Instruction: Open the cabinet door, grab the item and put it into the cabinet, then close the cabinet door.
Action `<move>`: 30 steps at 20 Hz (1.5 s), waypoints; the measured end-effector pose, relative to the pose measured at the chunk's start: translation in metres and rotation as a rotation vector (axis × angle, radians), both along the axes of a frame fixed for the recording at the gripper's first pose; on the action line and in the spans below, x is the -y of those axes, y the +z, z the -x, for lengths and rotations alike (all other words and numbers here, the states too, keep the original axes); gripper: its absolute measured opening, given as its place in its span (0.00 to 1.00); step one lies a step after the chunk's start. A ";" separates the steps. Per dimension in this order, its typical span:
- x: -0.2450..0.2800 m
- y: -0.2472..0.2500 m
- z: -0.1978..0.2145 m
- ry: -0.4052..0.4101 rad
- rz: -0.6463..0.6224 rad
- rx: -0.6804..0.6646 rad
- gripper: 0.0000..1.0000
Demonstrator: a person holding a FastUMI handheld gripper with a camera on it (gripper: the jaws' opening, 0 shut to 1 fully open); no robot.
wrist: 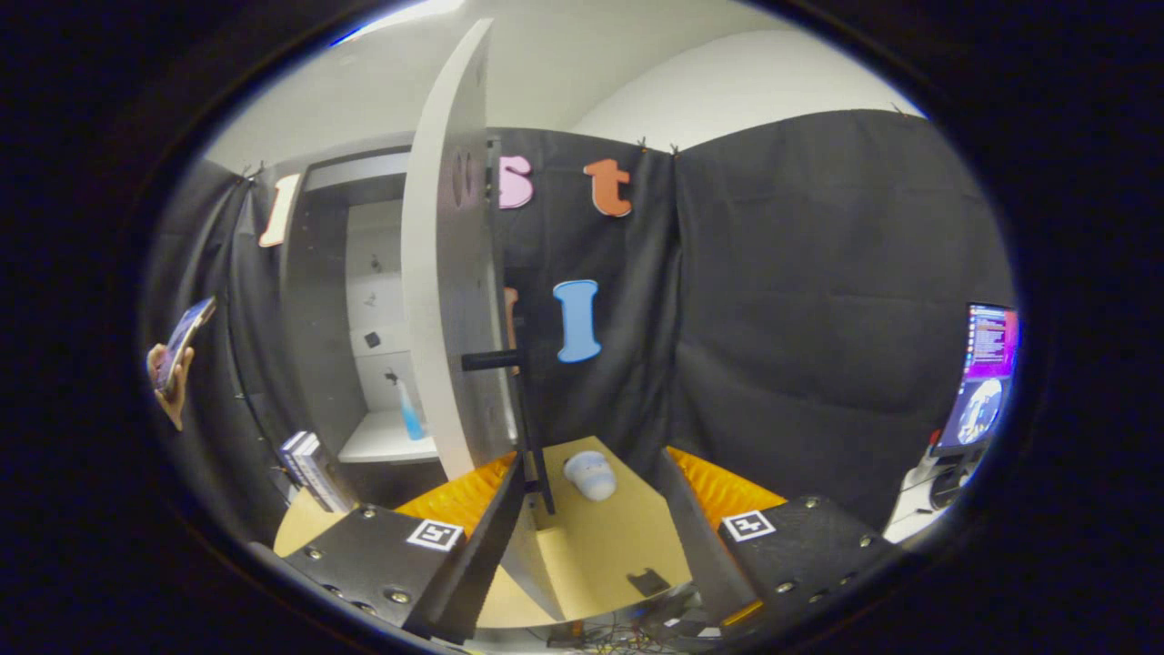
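The cabinet door [450, 300] stands swung out edge-on just ahead of the tool [591, 509], whose fingers are spread apart with the door's lower edge between them. Left of the door the cabinet [364, 300] gapes open; a spray bottle [409, 414] occupies its shelf [377, 441]. Right of the door, the table [600, 546] lies free but for a pale item [591, 475].

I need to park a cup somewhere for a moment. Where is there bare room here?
The tan tabletop is bare between the open claw fingers, short of the pale rounded item. Inside the cabinet, the white shelf has room left of the blue bottle. It is crowded by the open door, its handle, and the books.
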State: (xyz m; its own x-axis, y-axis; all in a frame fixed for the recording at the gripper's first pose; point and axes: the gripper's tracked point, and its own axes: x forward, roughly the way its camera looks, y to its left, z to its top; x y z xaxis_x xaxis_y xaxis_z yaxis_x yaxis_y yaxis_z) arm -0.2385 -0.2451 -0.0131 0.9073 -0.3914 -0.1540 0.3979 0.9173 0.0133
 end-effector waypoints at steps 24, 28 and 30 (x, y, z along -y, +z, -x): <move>-0.211 -0.027 -0.170 0.560 -0.046 -0.008 0.99; -0.222 -0.028 -0.188 0.593 -0.048 -0.006 0.99; -0.227 -0.029 -0.197 0.608 -0.048 -0.003 0.99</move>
